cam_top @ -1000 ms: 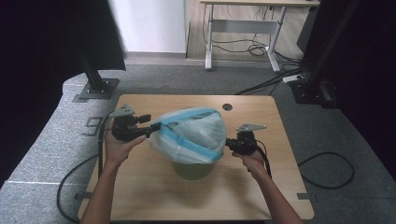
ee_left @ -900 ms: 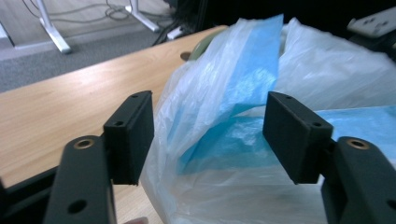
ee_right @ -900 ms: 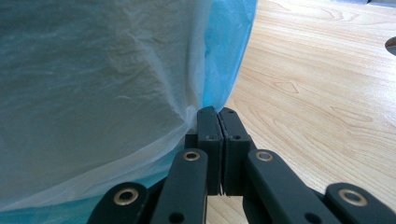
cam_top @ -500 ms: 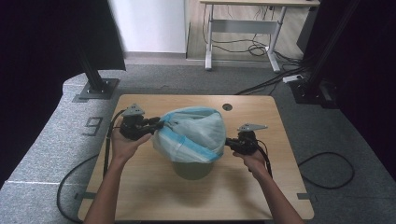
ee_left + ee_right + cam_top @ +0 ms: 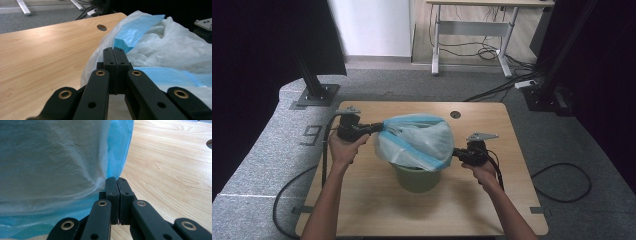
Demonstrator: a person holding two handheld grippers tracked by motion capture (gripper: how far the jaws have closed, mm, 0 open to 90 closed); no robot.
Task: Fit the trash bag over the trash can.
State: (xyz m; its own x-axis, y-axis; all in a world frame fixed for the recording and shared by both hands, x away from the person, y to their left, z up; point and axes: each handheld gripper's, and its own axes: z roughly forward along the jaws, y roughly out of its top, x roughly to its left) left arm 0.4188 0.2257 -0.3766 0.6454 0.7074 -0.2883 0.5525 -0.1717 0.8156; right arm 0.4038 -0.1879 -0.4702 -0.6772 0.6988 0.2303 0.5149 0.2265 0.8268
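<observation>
So the plastic bag hangs stretched between both grippers over the green bin: left gripper just clamped its edge, right gripper pinches the opposite edge.

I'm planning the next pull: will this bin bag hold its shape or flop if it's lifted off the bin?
Probably floppy: the bag is thin, creased film, sagging between the left gripper and right gripper. Likely very light. It may tear or slip where pinched.
</observation>
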